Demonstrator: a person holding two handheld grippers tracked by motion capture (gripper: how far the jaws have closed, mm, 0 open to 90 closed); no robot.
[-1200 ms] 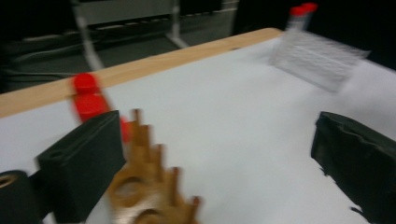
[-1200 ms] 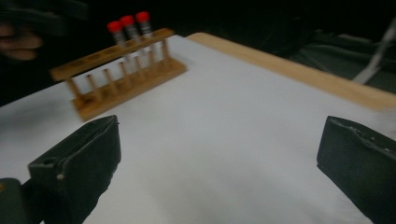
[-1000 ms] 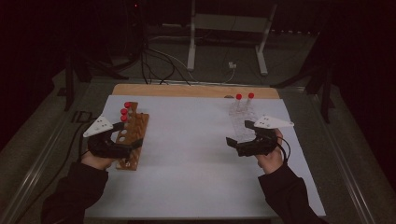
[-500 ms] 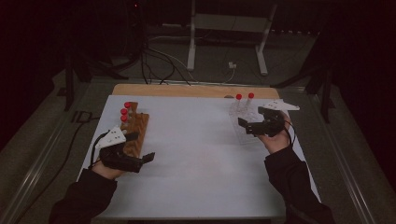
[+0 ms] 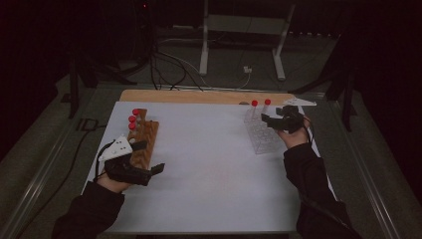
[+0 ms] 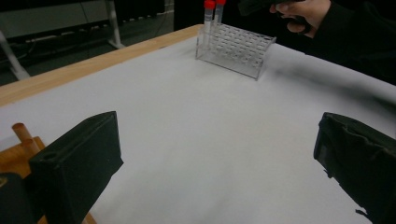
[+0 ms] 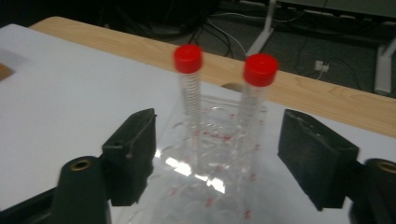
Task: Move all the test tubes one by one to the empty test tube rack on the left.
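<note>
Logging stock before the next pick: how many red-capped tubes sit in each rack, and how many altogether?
Clear rack: 2 red-capped tubes
Wooden rack: 3 red-capped tubes
Total: 5 tubes

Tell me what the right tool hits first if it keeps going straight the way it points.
Most likely the two red-capped tubes standing in the clear rack. The right tool is open, its jaws either side of the tubes and short of them; which tube comes first is unclear.

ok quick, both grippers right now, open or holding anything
left gripper: open, holding nothing.
right gripper: open, jaws have just been closing, holding nothing, two red-capped tubes ahead of it.
</note>
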